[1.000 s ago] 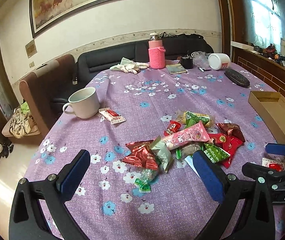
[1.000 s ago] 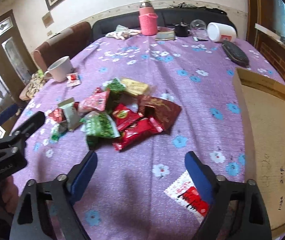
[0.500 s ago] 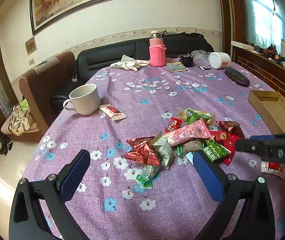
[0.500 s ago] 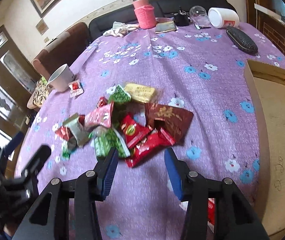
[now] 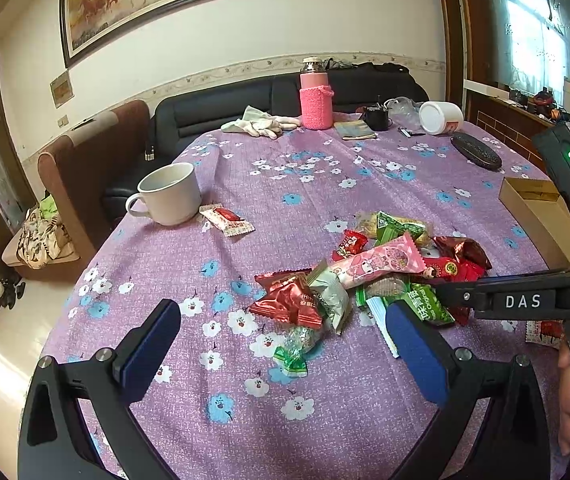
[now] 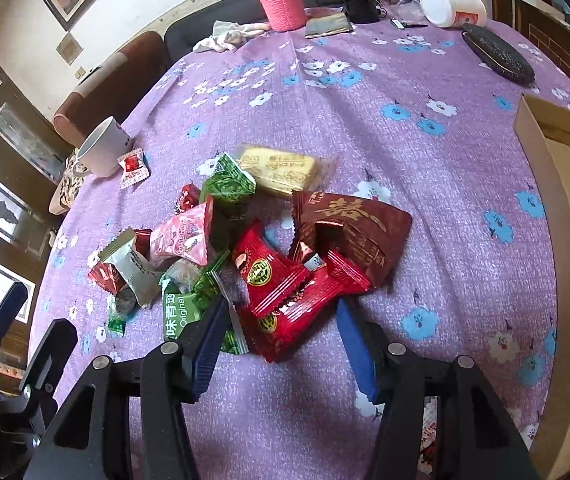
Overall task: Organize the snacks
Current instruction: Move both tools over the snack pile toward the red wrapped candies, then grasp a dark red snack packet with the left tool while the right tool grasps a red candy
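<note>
Lying heaped: two red packets (image 6: 285, 300) (overlapping)

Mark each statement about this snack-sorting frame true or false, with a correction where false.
1. The right gripper has a red snack packet between its fingers. True; whether the pads press on it cannot be told.
2. The white mug lies tipped on its side. False; it stands upright.
3. A small red-and-white packet lies beside the mug, apart from the pile. True.
4. The left gripper is shut on a green packet. False; it is open, holding nothing.
5. The cardboard box is full of snacks. False; the visible part holds none.
</note>
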The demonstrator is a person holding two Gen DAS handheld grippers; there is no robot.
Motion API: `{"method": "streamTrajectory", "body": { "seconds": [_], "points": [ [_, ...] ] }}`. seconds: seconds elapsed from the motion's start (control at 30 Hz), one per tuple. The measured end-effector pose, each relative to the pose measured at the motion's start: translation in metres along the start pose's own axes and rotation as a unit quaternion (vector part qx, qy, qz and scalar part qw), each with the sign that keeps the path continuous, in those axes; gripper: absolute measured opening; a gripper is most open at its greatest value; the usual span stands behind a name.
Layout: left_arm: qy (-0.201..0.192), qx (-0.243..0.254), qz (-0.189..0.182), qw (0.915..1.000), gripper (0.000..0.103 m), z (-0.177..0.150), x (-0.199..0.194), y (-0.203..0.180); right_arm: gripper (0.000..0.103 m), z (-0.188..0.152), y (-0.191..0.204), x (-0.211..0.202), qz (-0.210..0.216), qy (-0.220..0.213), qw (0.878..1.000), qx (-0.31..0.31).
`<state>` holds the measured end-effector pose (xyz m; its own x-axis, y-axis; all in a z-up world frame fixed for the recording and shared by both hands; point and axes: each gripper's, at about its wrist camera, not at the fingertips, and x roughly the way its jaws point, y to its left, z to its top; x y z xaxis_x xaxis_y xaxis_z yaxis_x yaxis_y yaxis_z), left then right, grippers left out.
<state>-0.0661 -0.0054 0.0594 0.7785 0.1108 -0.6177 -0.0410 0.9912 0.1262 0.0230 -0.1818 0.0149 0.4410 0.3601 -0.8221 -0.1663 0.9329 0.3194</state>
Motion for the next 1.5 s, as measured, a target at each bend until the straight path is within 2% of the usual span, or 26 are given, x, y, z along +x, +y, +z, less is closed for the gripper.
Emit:
{"method": "streamTrajectory", "body": {
  "seconds": [0.17,0.23,0.27,0.33,0.6,0.7,0.77,0.83,0.9,0.97,1.03,1.1,1.17,1.27,1.5],
  "points": [
    [0.0,0.0,-0.002,1.0,0.103,-0.001,0.001,0.0,0.06,0.001,0.007,0.004,-0.017,-0.01,1.0,-0.014],
    [0.0,-0.001,-0.002,1.0,0.103,-0.001,0.001,0.0,0.052,0.001,0.01,0.005,-0.026,-0.015,0.999,-0.023],
    [0.001,-0.002,-0.003,1.0,0.103,-0.001,0.001,0.0,0.041,0.0,0.011,0.006,-0.028,-0.015,0.999,-0.027],
    [0.002,-0.002,-0.004,1.0,0.103,-0.002,0.001,0.001,0.036,0.0,0.014,0.006,-0.033,-0.017,0.999,-0.036],
    [0.008,-0.007,-0.01,0.9999,0.103,-0.003,0.003,0.005,0.026,-0.008,0.016,0.0,-0.031,-0.024,0.998,-0.055],
    [0.017,-0.022,-0.03,0.9992,0.103,-0.002,0.005,0.013,0.026,-0.014,0.013,-0.007,-0.032,-0.028,0.997,-0.06],
    [0.028,-0.035,-0.045,0.998,0.097,-0.001,0.009,0.02,0.026,-0.019,0.013,-0.012,-0.035,-0.033,0.997,-0.067],
    [0.045,-0.049,-0.064,0.9957,0.082,-0.002,0.013,0.028,0.026,-0.024,0.011,-0.019,-0.036,-0.041,0.996,-0.07],
    [0.066,-0.063,-0.094,0.9913,0.073,-0.002,0.019,0.033,0.026,-0.029,0.008,-0.025,-0.031,-0.05,0.996,-0.068],
    [0.079,-0.075,-0.116,0.9873,0.071,-0.003,0.023,0.037,0.026,-0.031,0.006,-0.03,-0.023,-0.056,0.996,-0.066],
    [0.081,-0.078,-0.13,0.9852,0.059,-0.002,0.023,0.038,0.026,-0.033,0.003,-0.033,-0.019,-0.061,0.996,-0.064],
    [0.082,-0.073,-0.142,0.9838,0.053,-0.002,0.022,0.039,0.026,-0.034,0.001,-0.035,-0.012,-0.063,0.996,-0.062],
    [0.093,-0.073,-0.155,0.9808,0.053,-0.002,0.025,0.043,0.026,-0.035,-0.004,-0.038,-0.003,-0.064,0.996,-0.055],
    [0.114,-0.107,-0.16,0.9747,0.053,-0.003,0.036,0.057,0.026,-0.036,-0.009,-0.041,0.008,-0.067,0.997,-0.049],
    [0.125,-0.108,-0.152,0.9744,0.054,0.003,0.051,0.056,0.026,-0.035,-0.021,-0.048,0.036,-0.077,0.996,-0.021]
  ]
}}
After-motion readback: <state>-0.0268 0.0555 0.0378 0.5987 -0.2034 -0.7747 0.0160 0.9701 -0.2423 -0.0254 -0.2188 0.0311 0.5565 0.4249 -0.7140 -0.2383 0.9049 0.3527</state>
